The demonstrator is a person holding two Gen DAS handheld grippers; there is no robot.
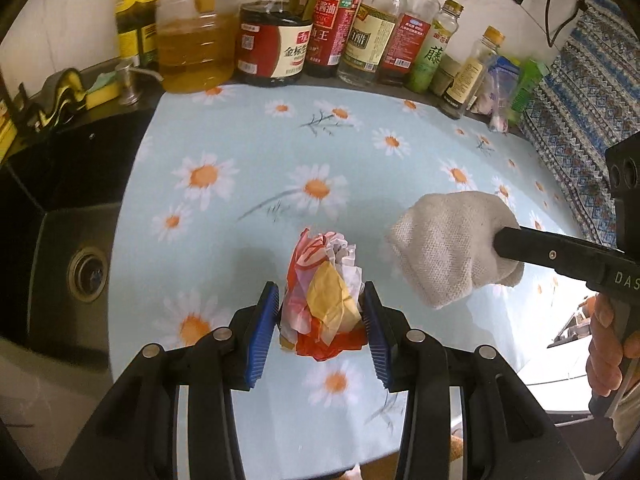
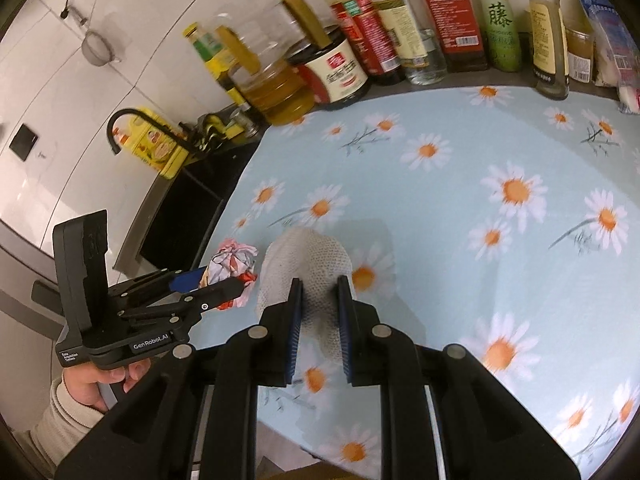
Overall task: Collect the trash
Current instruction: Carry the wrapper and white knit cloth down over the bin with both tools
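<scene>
My left gripper [image 1: 322,304] is shut on a crumpled wad of trash paper [image 1: 324,296], red, yellow, white and pink, held just above the daisy-print tablecloth [image 1: 248,152]. The right wrist view shows the same trash wad [image 2: 234,262] in the left gripper [image 2: 224,284] at the cloth's left edge. My right gripper [image 2: 319,292] is shut on a white woven cloth [image 2: 306,272], bunched between its blue pads. That cloth [image 1: 452,248] and one black finger [image 1: 560,258] of the right gripper show at the right of the left wrist view.
A row of oil, sauce and vinegar bottles [image 1: 332,24] lines the back of the counter. A dark sink [image 1: 60,216] with a drain lies left of the tablecloth, with sponges [image 1: 96,92] behind it. A patterned fabric [image 1: 580,112] hangs at the right.
</scene>
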